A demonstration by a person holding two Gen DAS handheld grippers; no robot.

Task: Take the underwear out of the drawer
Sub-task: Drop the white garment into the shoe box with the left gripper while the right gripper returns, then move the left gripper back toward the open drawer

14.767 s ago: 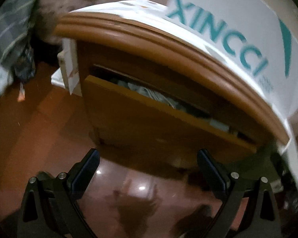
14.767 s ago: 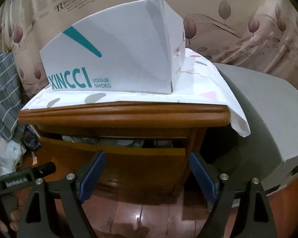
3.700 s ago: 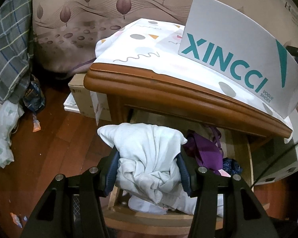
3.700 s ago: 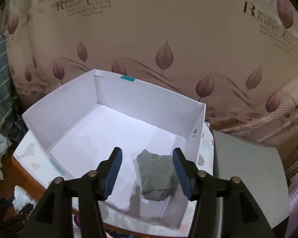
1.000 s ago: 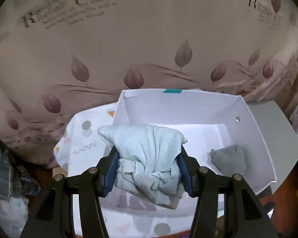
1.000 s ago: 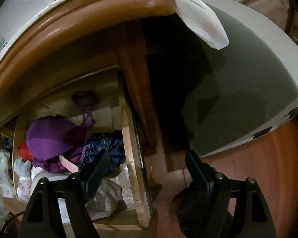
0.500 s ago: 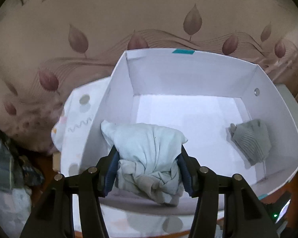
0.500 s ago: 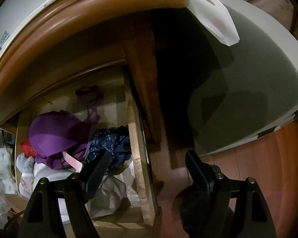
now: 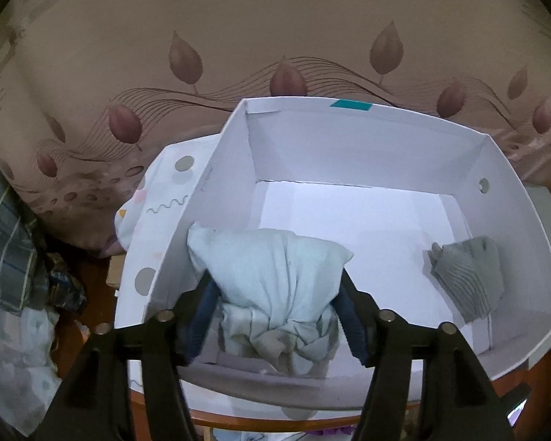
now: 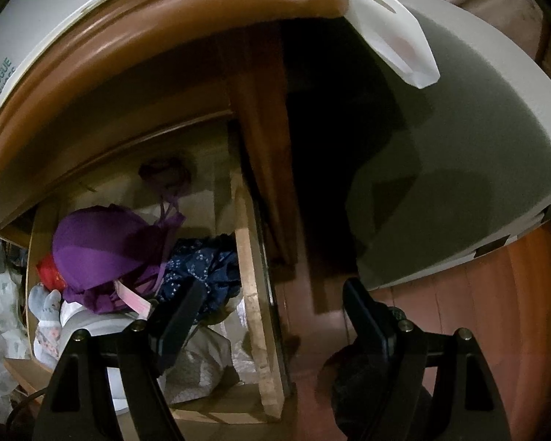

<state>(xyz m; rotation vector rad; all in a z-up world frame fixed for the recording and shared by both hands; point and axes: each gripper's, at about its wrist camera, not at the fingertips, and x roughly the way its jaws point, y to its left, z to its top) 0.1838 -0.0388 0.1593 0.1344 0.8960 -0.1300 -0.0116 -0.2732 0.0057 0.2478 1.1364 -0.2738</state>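
Left gripper (image 9: 277,316) reaches into the white shoe box (image 9: 363,136) on the nightstand, at the box's near-left corner. Its jaws have just been opening; the pale bundled underwear (image 9: 275,294) is between them, blue pads right beside the cloth on both sides, can't tell if they press it. The bundle's lower folds hang to the near wall of the box, whether it rests on the floor is unclear. Grey folded underwear (image 9: 466,275) lies on the box floor by the right wall, well apart from the bundle. Patterned cloth (image 9: 158,198) covers the nightstand top under the box.

Right gripper (image 10: 275,312) hangs above the open drawer (image 10: 253,294), jaws spread wide, nothing held; one finger is over the drawer's contents, the other over the red wooden floor (image 10: 496,294). In the drawer: purple garment (image 10: 103,242) on top, dark blue patterned garment (image 10: 202,268) by the right side wall, white items beneath. Grey box (image 10: 459,169) stands right of the nightstand.
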